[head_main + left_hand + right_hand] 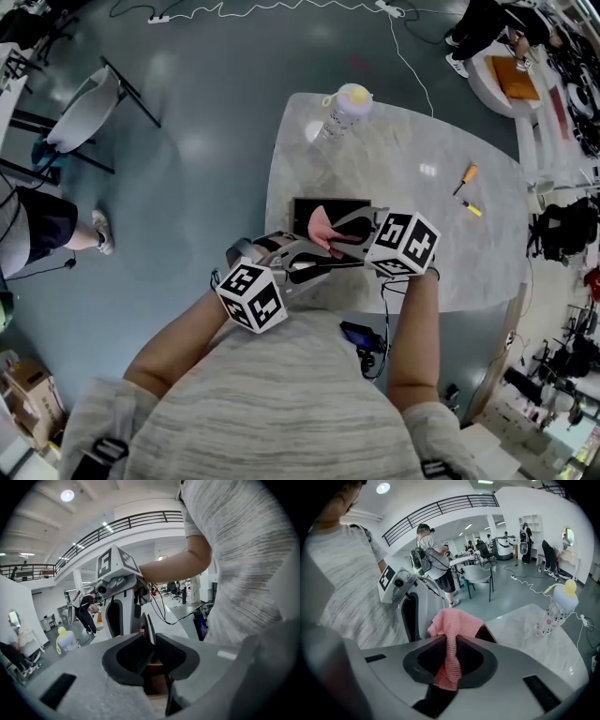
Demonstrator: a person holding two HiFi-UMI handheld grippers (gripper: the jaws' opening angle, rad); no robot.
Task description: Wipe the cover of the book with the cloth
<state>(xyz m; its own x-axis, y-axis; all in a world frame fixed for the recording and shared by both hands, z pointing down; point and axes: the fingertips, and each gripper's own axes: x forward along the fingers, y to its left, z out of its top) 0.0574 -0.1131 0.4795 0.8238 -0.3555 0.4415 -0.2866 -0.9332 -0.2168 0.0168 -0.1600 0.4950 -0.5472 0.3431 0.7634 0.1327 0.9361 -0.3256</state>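
Note:
A dark brown book [342, 208] rests on the marble table [412, 159], near its front edge. My left gripper [309, 266] reaches in from the left and is shut on the book's near edge. In the left gripper view the book [149, 628] shows edge-on as a thin slab between the closed jaws of the left gripper [151, 641]. My right gripper [330, 236] is shut on a pink knitted cloth [322, 226], which hangs over the book's cover. In the right gripper view the cloth [451, 620] bunches above the right gripper [451, 641], with a corner of the book [488, 633] behind it.
A clear bottle with a yellow cap [345, 107] stands at the table's far edge. An orange-handled screwdriver [466, 177] and a yellow marker [472, 208] lie to the right. A dark device on a cable [362, 336] hangs below the table. A chair [87, 108] stands on the floor to the left.

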